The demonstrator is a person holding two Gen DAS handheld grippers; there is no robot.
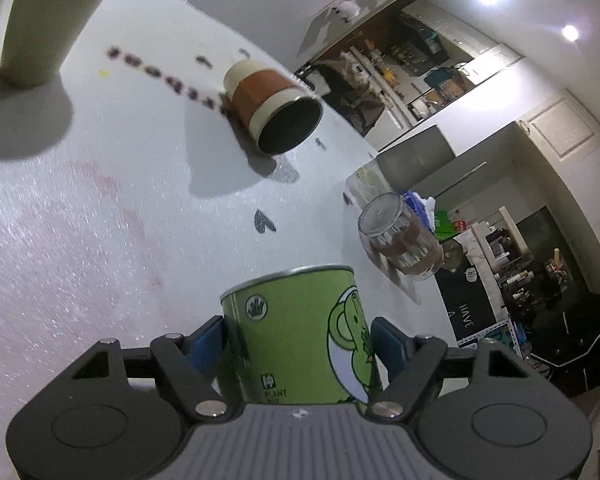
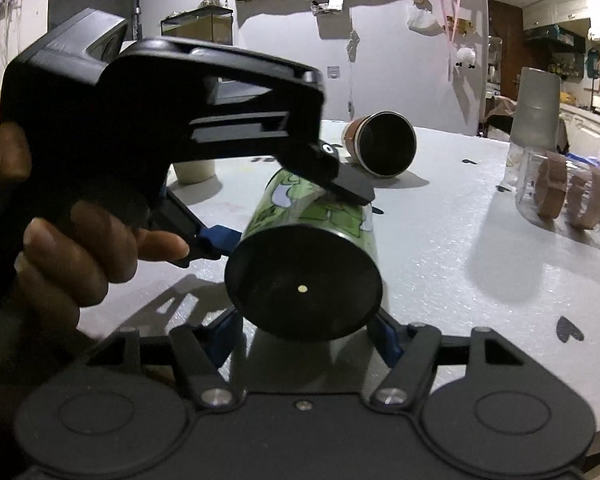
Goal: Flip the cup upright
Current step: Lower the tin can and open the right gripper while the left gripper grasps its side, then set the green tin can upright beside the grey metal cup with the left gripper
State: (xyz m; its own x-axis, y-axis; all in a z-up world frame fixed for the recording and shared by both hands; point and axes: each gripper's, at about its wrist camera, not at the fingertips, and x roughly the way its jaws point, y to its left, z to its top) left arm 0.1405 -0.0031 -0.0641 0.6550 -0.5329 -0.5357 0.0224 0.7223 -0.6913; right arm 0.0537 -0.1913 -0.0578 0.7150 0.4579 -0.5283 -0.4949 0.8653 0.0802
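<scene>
A green printed cup (image 1: 300,336) sits between the blue pads of my left gripper (image 1: 300,340), which is shut on its sides. In the right wrist view the same cup (image 2: 320,216) hangs tilted above the white table, its black base (image 2: 304,284) turned toward the camera. The left gripper body (image 2: 160,120) and the hand holding it fill the left of that view. My right gripper (image 2: 304,336) is open, its blue pads on either side of the cup's base, just below it.
A brown-banded cup (image 1: 272,104) lies on its side on the white table (image 1: 80,220); it also shows in the right wrist view (image 2: 380,144). A cream cup (image 1: 48,20) stands far left. A clear jar of tape rolls (image 2: 568,192) lies at the right, and an upside-down grey cup (image 2: 536,108) stands behind it.
</scene>
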